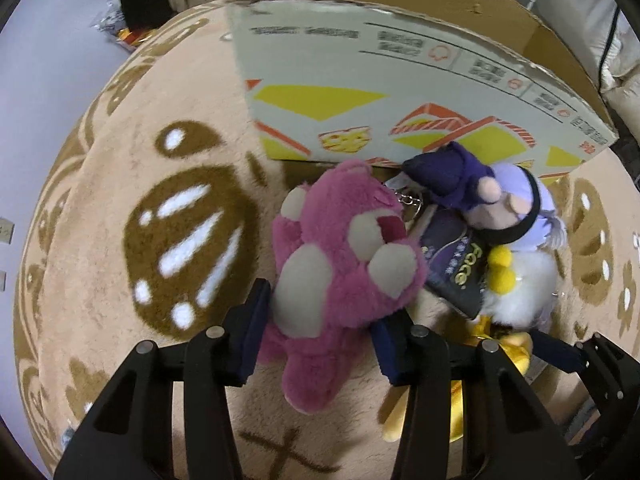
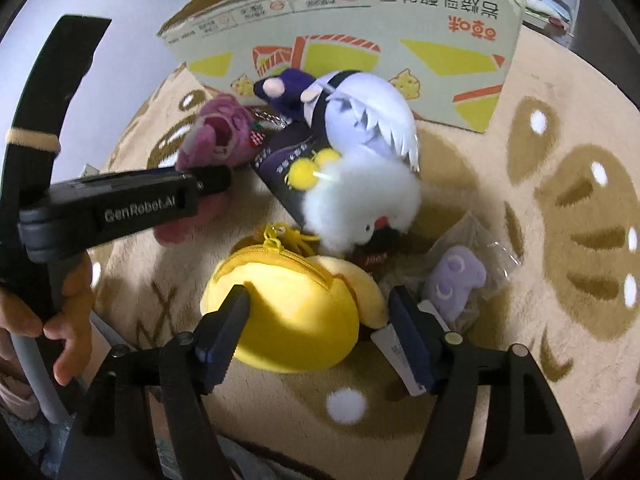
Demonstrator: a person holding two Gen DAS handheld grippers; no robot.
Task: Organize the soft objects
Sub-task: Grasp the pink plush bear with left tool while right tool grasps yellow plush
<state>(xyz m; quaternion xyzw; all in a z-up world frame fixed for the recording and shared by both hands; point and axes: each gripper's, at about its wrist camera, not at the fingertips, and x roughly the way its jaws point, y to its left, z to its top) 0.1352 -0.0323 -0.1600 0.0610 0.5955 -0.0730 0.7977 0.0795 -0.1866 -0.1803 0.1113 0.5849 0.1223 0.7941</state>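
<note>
- Beside the cardboard box [image 1: 400, 92], the left gripper [image 1: 320, 340] clamped the pink bear [image 1: 340, 272]; its keychain risked snagging neighbouring toys.
- Right gripper [image 2: 320, 332] jaws stood apart around the yellow pouch [image 2: 292, 320]; its plush could slip.

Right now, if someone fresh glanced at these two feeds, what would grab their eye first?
Probably the pink plush bear, lying on the tan patterned rug with the left gripper closed around its lower body. Next, the bright yellow zip pouch sits between the open fingers of the right gripper. Behind both, a printed cardboard box stands open, with a white fluffy plush and a purple doll piled before it.
</note>
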